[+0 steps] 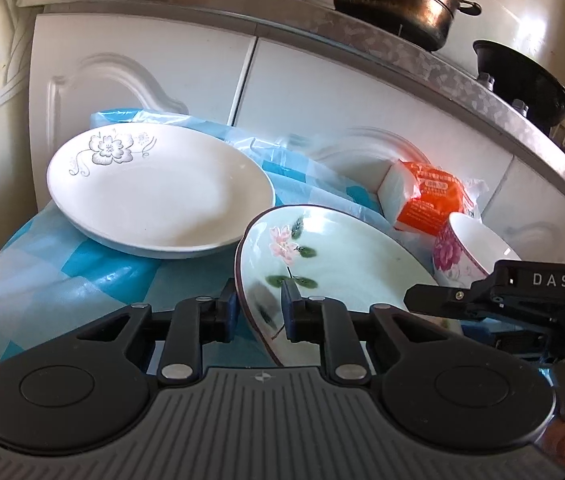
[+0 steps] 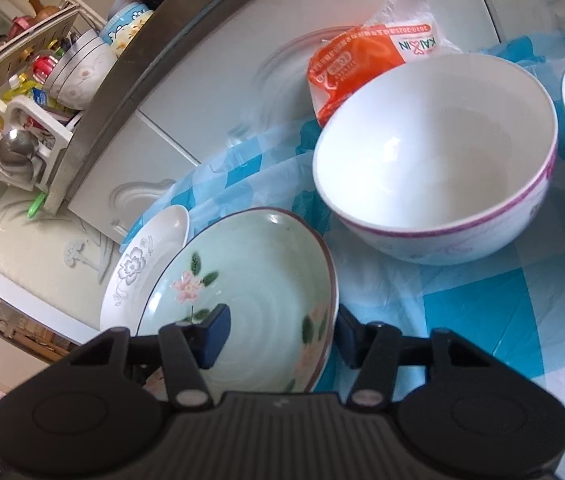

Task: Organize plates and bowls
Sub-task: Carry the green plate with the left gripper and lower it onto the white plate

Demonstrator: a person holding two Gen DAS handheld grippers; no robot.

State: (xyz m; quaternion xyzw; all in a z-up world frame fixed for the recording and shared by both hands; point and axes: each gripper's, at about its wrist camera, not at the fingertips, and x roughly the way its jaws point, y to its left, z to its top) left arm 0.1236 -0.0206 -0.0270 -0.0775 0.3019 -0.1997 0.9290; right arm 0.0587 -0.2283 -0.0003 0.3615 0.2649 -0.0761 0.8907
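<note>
On the blue-checked cloth (image 1: 62, 276), both grippers (image 1: 258, 312) (image 2: 278, 332) pinch the green plate (image 1: 342, 268), unstacked beside the white plate (image 1: 162, 192); bowls (image 2: 434, 160) remain loose.

On the table (image 1: 62, 272), the plate (image 1: 322, 264) lies between dish (image 1: 158, 188) and bowl (image 1: 470, 248), packet (image 1: 426, 196) behind

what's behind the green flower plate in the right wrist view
The white plate with a grey flower print sits behind the green plate, which both the left gripper and right gripper straddle. Most of the white plate is covered here.
</note>
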